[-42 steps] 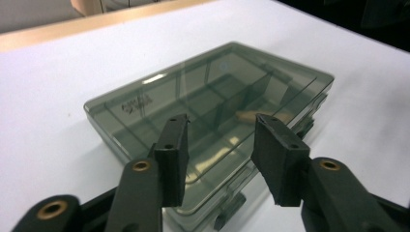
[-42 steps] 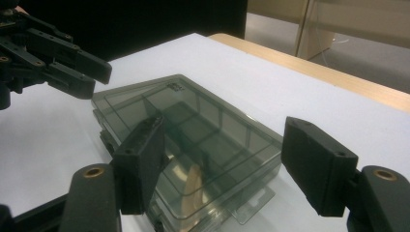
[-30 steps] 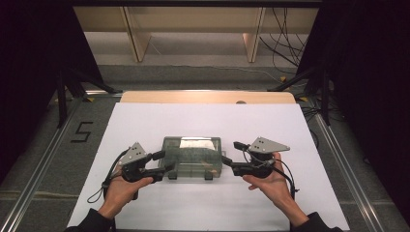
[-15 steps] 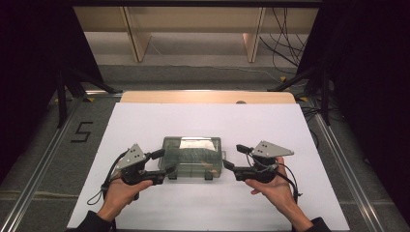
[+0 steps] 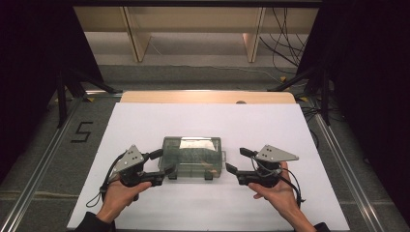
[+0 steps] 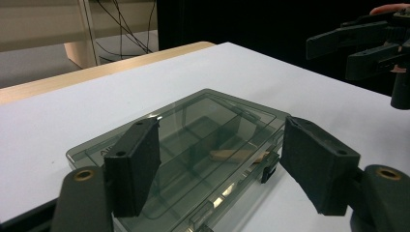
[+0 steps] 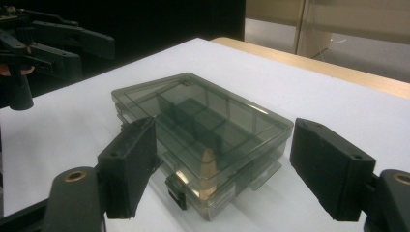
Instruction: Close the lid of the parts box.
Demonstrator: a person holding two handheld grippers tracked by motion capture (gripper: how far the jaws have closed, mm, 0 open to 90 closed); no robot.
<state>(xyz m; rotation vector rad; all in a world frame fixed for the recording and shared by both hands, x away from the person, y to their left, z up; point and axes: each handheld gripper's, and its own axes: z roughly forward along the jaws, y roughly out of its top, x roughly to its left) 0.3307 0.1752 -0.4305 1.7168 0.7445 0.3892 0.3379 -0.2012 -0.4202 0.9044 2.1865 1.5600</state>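
A: Listing by size, largest first. Item one: table (image 5: pixel 145 125), white top, pale wood strip along the edge farthest from both claws.

B: Item two?

A: Box (image 5: pixel 192 158), smoky clear plastic, flat, lid shut, divided inside into compartments. It lies between the two claws, closer to the left one. Two small latches (image 5: pixel 208 177) sit on the side toward the person.

B: Contents?

A: One pale, narrow piece (image 6: pixel 237 155) in a compartment near the latch side; what it is cannot be told.

B: Item three, the claws.

A: Left claw (image 5: pixel 163 162), held in the left hand (image 5: pixel 121 193): jaws spread wide, gripping nothing. The box's left end lies between and just ahead of its jaws; contact cannot be told. In the left gripper view a corner of the box sits in the gap between the pads (image 6: pixel 135 164).

B: And the other?

A: Right claw (image 5: pixel 238 160), in the right hand (image 5: pixel 273 193): jaws also wide apart and empty, standing just beside the box's right end with a clear gap.
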